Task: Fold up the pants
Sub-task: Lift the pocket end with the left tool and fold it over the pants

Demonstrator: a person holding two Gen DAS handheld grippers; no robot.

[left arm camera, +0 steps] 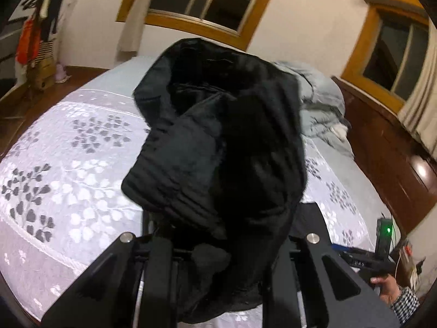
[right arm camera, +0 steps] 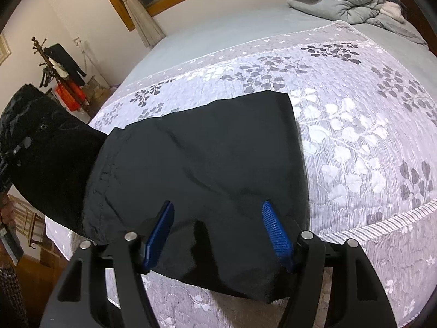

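Observation:
The black pants (left arm camera: 218,142) hang bunched in front of the left wrist camera, raised off the bed. My left gripper (left arm camera: 215,246) is shut on this cloth, which hides its fingertips. In the right wrist view the rest of the pants (right arm camera: 202,164) lies flat on the bed, and the lifted end rises at the far left edge. My right gripper (right arm camera: 218,218) is open just above the near part of the flat cloth. Its blue pads (right arm camera: 161,229) stand wide apart with nothing pinched. The right gripper (left arm camera: 382,248) and the person's hand (left arm camera: 387,287) also show at the lower right of the left wrist view.
The bed (right arm camera: 355,136) has a pale leaf-patterned cover. A crumpled grey duvet (right arm camera: 341,0) lies at its far end. A coat rack (right arm camera: 62,71) with hanging clothes stands by the wall, past the bed's far side. A dark wooden headboard (left arm camera: 382,150) borders the bed on the right.

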